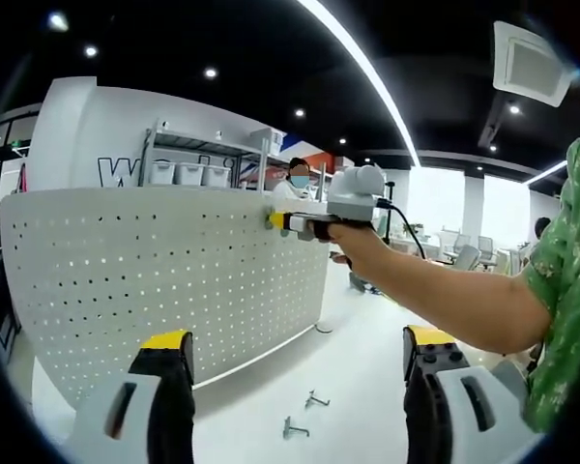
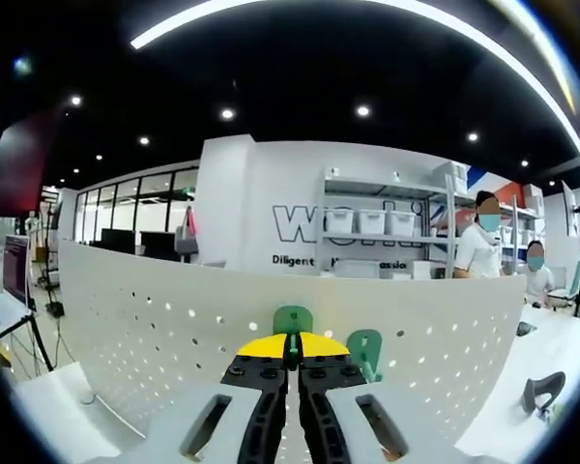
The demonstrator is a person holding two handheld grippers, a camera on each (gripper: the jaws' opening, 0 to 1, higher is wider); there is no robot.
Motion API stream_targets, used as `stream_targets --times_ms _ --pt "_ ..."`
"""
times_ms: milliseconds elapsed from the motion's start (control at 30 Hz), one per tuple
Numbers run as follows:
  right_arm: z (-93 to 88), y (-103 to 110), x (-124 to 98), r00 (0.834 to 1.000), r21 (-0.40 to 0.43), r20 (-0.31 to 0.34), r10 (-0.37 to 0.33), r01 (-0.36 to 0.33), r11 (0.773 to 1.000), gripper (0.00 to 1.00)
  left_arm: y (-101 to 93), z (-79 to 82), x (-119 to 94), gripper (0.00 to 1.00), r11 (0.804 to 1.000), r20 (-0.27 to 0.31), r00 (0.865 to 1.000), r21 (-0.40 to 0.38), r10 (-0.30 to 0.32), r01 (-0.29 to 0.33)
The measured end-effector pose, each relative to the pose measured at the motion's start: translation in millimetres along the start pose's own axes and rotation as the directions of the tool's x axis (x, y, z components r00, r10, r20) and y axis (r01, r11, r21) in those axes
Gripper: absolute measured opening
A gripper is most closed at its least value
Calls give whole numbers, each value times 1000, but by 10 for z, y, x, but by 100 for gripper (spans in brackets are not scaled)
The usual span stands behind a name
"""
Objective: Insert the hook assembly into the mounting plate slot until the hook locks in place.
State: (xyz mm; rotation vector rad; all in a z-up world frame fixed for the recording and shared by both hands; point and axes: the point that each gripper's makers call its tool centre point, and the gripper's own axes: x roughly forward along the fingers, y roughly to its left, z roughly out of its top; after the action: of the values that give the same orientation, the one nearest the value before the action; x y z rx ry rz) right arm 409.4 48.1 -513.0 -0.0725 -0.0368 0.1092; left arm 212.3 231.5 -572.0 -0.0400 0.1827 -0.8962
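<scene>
A: Near items, count them.
B: Left gripper, jaws spread wide, nothing between them. Two metal hooks lie loose on the white table just beyond.
A: The right gripper?
B: Right gripper: jaws pressed narrow on a green hook at the white pegboard. A second green hook sits on the board just beside it.
A: Farther off?
B: A metal shelf carries three white bins; contents cannot be told. Two people stand beside it.
</scene>
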Motion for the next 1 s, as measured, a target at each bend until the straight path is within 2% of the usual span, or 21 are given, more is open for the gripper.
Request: stream_targets --times_ms 1000 --pt "-59 28 2 1000 -17 -15 3 -3 1000 1 6 -10 -13 90 1000 -2 1000 0 -1 1"
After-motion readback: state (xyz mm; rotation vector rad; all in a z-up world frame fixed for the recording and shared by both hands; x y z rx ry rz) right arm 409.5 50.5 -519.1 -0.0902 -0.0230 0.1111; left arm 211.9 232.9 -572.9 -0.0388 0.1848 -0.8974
